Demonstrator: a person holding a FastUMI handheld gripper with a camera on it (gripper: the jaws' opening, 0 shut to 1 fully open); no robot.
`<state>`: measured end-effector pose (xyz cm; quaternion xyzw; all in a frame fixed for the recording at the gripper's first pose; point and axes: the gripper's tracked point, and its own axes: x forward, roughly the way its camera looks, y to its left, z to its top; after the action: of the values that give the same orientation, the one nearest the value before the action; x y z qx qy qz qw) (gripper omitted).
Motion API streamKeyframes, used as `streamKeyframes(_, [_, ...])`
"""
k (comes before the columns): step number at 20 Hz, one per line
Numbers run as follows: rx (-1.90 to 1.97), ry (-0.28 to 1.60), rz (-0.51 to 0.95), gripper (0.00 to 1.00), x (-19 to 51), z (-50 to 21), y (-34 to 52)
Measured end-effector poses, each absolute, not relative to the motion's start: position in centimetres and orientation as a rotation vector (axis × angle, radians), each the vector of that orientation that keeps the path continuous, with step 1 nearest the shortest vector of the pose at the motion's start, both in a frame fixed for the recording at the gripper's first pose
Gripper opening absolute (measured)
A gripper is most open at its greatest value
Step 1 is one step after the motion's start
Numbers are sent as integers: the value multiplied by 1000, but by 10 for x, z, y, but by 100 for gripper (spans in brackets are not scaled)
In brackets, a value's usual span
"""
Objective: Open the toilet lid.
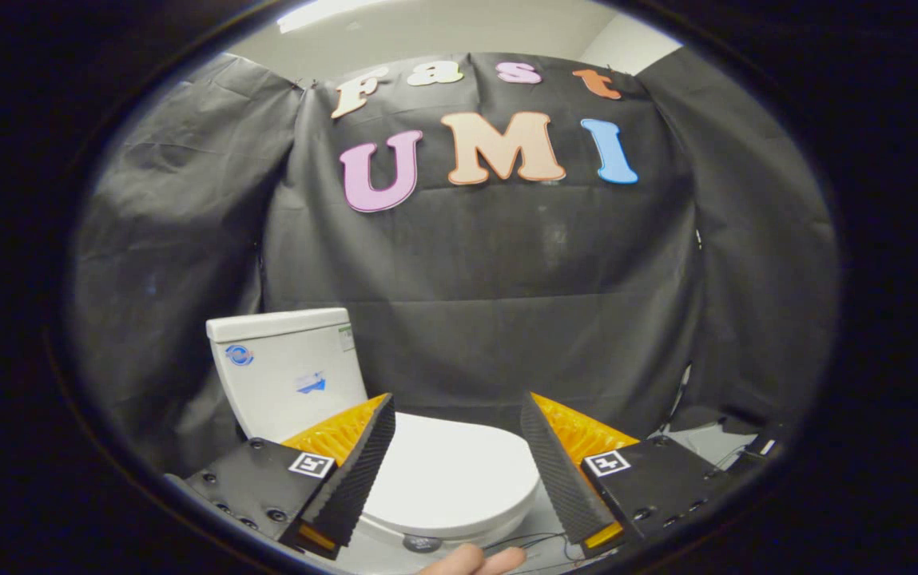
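Gripper [456, 399] sits above and in front of the toilet [395, 447], fingers spread wide, nothing between them, not touching anything. Toilet lid [447, 475] is white, down flat on the bowl, closed; it shows in the gap between the two fingers and slightly beyond their tips, with its front rim curving under the fingers' lower ends. The left finger overlaps the lid's left edge in view, the right finger overlaps its right edge; can't tell the height gap, but neither finger looks pressed on the lid. Tank [287, 371] stands upright behind the lid, offset to the left, beyond the left fingertip; white with a flat tank cover [276, 323] on top, a small round blue sticker [239, 355] near its upper left, another blue mark mid-face and a small label at its upper right corner, too small to read. Black cloth wall [506, 303] hangs directly behind the tank and toilet, wrapping both sides. A dark round object [422, 543] lies on the floor just in front of the lid's front rim, with thin cables [534, 543] running off to its right. Fingertips of a person's hand [474, 561] poke in just in front of that round object, below the gap between the gripper fingers. Some light floor [710, 443] shows to the right of the toilet, beyond the right finger.
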<state>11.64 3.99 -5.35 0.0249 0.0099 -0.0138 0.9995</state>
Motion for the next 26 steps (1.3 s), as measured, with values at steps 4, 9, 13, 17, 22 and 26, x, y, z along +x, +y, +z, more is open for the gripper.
streamKeyframes(4, [96,16,-51,98,119,-85,57])
streamKeyframes(9, [234,76,-3,99,122,-125,87])
streamKeyframes(13, [388,78,-44,99,118,-154,89])
streamKeyframes(17, [529,126,-108,99,109,-191,79])
streamKeyframes(22, [799,111,-261,99,91,-220,40])
streamKeyframes(26, [980,101,-355,98,75,-244,28])
